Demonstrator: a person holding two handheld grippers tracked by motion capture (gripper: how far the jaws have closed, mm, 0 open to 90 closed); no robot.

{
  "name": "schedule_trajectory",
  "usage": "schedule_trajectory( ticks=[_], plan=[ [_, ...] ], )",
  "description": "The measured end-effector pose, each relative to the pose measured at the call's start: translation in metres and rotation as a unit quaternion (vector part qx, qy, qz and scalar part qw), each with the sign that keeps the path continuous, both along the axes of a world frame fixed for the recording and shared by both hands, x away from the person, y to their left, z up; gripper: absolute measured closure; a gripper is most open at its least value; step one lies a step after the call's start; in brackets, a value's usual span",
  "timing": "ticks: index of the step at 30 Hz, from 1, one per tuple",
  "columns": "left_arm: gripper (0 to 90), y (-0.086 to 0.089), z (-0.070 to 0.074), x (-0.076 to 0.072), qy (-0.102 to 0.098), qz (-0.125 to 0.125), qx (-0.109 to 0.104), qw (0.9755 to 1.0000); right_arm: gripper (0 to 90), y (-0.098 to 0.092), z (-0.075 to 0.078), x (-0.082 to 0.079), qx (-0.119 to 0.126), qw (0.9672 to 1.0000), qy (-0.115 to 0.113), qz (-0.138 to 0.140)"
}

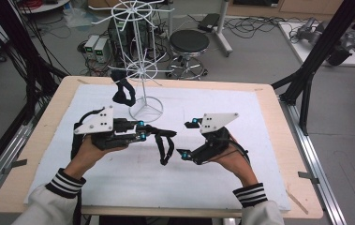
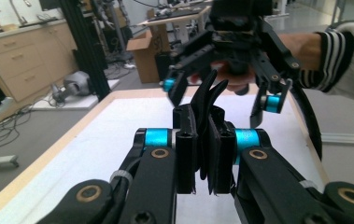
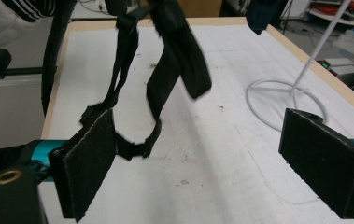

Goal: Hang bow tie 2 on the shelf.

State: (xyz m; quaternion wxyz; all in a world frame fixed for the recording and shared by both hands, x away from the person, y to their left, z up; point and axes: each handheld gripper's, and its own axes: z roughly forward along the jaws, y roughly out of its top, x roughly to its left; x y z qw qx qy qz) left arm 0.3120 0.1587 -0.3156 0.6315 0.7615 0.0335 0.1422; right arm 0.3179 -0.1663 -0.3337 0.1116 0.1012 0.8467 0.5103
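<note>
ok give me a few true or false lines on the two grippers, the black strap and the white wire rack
1. The left gripper is shut on the black strap. True.
2. The right gripper is clamped on that same strap. False: its fingers stand wide apart with nothing pressed between them; the strap hangs in front of them.
3. The white wire rack lies on its side. False: it stands upright on its ring base on the white mat.
4. A second black strap hangs from the rack. True.
5. The held strap lies flat on the mat. False: it dangles from the left gripper in a loop.
</note>
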Motion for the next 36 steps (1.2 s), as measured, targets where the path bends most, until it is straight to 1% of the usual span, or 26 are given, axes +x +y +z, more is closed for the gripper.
schedule_trajectory(
  ticks=[1,4,5,7,8,9,10,12,14,15,17,19,21,23,24,26,27,28,29,30,31,32,33,34,35,36],
  plan=[
    [83.5,0.001,0.001,0.000,0.001,-0.001,-0.001,1.0000,10.8,-0.003,-0.001,-0.002,0.004,1.0000,-0.003,-0.006],
    [83.4,0.004,0.003,0.000,-0.002,-0.002,-0.002,1.0000,10.8,-0.012,-0.005,-0.007,0.021,0.9996,0.000,-0.020],
    [83.4,0.006,0.005,0.000,-0.003,0.002,-0.007,1.0000,10.8,-0.016,-0.006,-0.009,0.026,0.9994,-0.004,-0.023],
    [83.4,0.007,0.007,0.000,-0.004,0.003,-0.007,1.0000,10.8,-0.021,-0.010,-0.013,0.037,0.9987,-0.004,-0.034],
    [83.4,0.007,0.008,0.001,-0.005,0.007,-0.009,0.9999,10.8,-0.023,-0.010,-0.013,0.039,0.9984,-0.003,-0.040],
    [83.4,0.008,0.009,0.001,-0.005,0.010,-0.012,0.9999,10.8,-0.025,-0.011,-0.015,0.042,0.9980,-0.007,-0.047],
    [83.4,0.009,0.010,0.001,-0.006,0.011,-0.015,0.9998,10.8,-0.028,-0.011,-0.016,0.051,0.9971,-0.015,-0.055],
    [83.4,0.012,0.013,0.002,-0.010,0.020,-0.021,0.9995,10.8,-0.032,-0.013,-0.019,0.071,0.9953,-0.011,-0.065],
    [83.4,0.012,0.014,0.003,-0.011,0.020,-0.022,0.9995,10.8,-0.036,-0.015,-0.020,0.075,0.9929,-0.020,-0.090],
    [83.3,0.013,0.014,0.003,-0.010,0.021,-0.023,0.9995,10.8,-0.038,-0.016,-0.022,0.080,0.9920,-0.017,-0.096],
    [83.4,0.015,0.015,0.004,-0.010,0.024,-0.025,0.9993,10.8,-0.042,-0.019,-0.024,0.084,0.9895,-0.021,-0.116],
    [83.3,0.016,0.016,0.006,-0.010,0.028,-0.025,0.9992,10.8,-0.047,-0.022,-0.027,0.095,0.9870,-0.027,-0.127],
    [83.3,0.018,0.017,0.007,-0.011,0.034,-0.027,0.9990,10.8,-0.051,-0.025,-0.030,0.101,0.9845,-0.029,-0.141],
    [83.3,0.022,0.020,0.008,-0.013,0.044,-0.035,0.9983,10.8,-0.055,-0.028,-0.033,0.109,0.9816,-0.035,-0.153],
    [83.3,0.022,0.020,0.008,-0.013,0.044,-0.035,0.9983,10.8,-0.057,-0.029,-0.035,0.113,0.9807,-0.036,-0.155],
    [83.3,0.024,0.025,0.010,-0.017,0.054,-0.036,0.9978,10.8,-0.061,-0.031,-0.039,0.124,0.9779,-0.042,-0.163],
    [83.3,0.024,0.025,0.010,-0.017,0.054,-0.036,0.9978,10.8,-0.063,-0.033,-0.041,0.130,0.9768,-0.041,-0.165],
    [83.3,0.025,0.027,0.011,-0.020,0.056,-0.033,0.9976,10.8,-0.063,-0.033,-0.041,0.130,0.9768,-0.041,-0.165],
    [83.2,0.026,0.028,0.011,-0.023,0.060,-0.034,0.9973,10.8,-0.066,-0.034,-0.042,0.135,0.9758,-0.041,-0.166],
    [83.1,0.027,0.031,0.011,-0.024,0.063,-0.035,0.9971,10.8,-0.069,-0.037,-0.045,0.148,0.9738,-0.038,-0.168],
    [83.1,0.027,0.033,0.012,-0.027,0.063,-0.036,0.9970,10.8,-0.069,-0.037,-0.045,0.148,0.9738,-0.038,-0.168],
    [83.0,0.030,0.037,0.013,-0.029,0.070,-0.036,0.9965,10.8,-0.072,-0.041,-0.048,0.155,0.9726,-0.038,-0.169],
    [83.0,0.030,0.037,0.013,-0.029,0.070,-0.036,0.9965,10.8,-0.074,-0.043,-0.049,0.157,0.9716,-0.044,-0.172],
    [83.0,0.031,0.039,0.014,-0.029,0.072,-0.037,0.9963,10.8,-0.075,-0.045,-0.051,0.158,0.9712,-0.040,-0.174],
    [83.0,0.032,0.040,0.014,-0.030,0.075,-0.037,0.9960,10.8,-0.077,-0.047,-0.052,0.161,0.9702,-0.045,-0.176],
    [83.0,0.034,0.043,0.016,-0.032,0.080,-0.040,0.9955,10.8,-0.078,-0.048,-0.053,0.165,0.9693,-0.043,-0.177]
  ],
)
